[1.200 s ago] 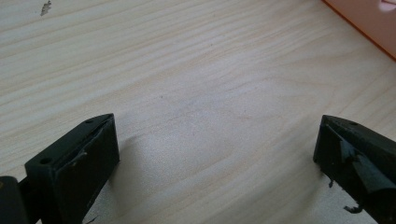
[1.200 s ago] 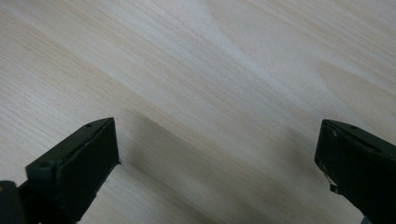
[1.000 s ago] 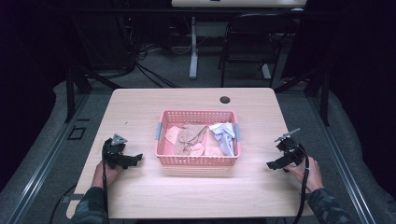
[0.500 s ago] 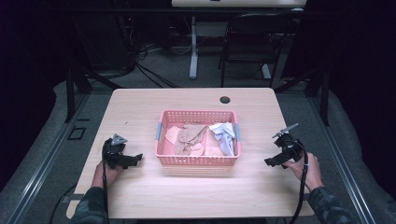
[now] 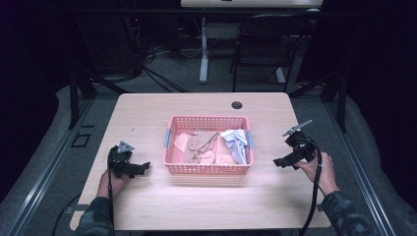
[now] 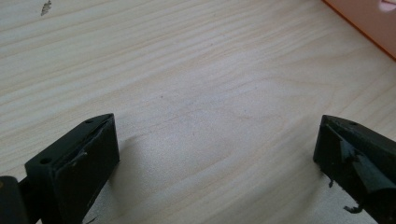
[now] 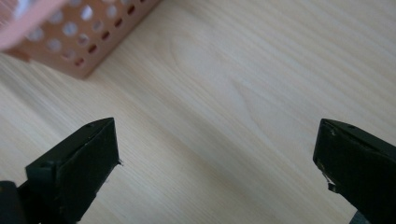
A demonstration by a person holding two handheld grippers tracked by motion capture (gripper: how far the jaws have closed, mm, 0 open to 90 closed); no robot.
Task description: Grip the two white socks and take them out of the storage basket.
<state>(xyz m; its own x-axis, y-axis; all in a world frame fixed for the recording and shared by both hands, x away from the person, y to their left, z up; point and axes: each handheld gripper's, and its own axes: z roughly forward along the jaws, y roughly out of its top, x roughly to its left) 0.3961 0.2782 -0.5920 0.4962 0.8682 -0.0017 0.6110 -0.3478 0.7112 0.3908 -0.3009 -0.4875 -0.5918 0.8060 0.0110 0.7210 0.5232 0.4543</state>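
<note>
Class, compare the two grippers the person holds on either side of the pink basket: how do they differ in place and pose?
The left gripper sits low by the table, beside the basket's near left corner; the right gripper is held beyond the basket's right side. The left gripper's grey plate lies fairly flat; the right gripper's tilts up steeply. Both stand open, hold nothing, and point inward toward the basket.

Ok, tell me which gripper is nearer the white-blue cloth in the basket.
Right. The right gripper sits just beyond the basket's right end, where the white-blue cloth lies; the left gripper is past the opposite end.
</note>
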